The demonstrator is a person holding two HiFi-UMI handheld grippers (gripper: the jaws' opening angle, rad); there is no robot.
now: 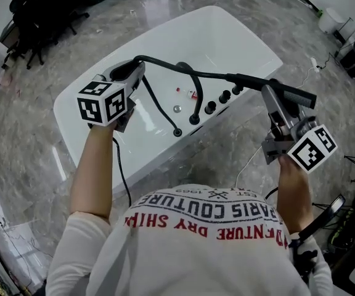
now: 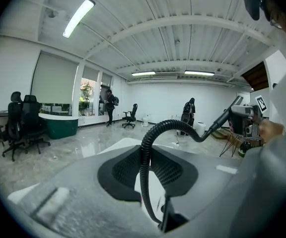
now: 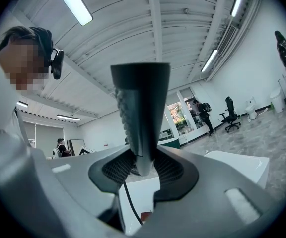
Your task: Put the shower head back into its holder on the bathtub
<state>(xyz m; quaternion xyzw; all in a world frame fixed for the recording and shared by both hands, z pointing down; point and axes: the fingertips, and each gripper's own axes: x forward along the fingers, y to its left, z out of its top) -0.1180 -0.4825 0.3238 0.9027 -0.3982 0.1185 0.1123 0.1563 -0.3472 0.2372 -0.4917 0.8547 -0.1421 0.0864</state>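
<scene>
Over the white bathtub (image 1: pixel 103 134) I hold a black shower head (image 1: pixel 297 95) and its ribbed hose (image 1: pixel 165 60). My right gripper (image 1: pixel 275 97) is shut on the shower head's handle (image 3: pixel 139 108), which stands upright between the jaws (image 3: pixel 143 165). My left gripper (image 1: pixel 134 69) is shut on the hose (image 2: pixel 144 148), which arcs up and right from the jaws (image 2: pixel 145 170) towards the right gripper (image 2: pixel 242 117). From the left gripper the hose also hangs down to a black fitting (image 1: pixel 177 131) on the tub's near rim. I cannot tell which rim fitting is the holder.
A row of black knobs (image 1: pixel 225 96) and a curved black spout (image 1: pixel 194 103) stand on the tub's near rim. A small red item (image 1: pixel 187 92) lies inside the tub. Marble floor surrounds it; office chairs (image 1: pixel 32 17) stand far left. A person stands in the background (image 2: pixel 188 108).
</scene>
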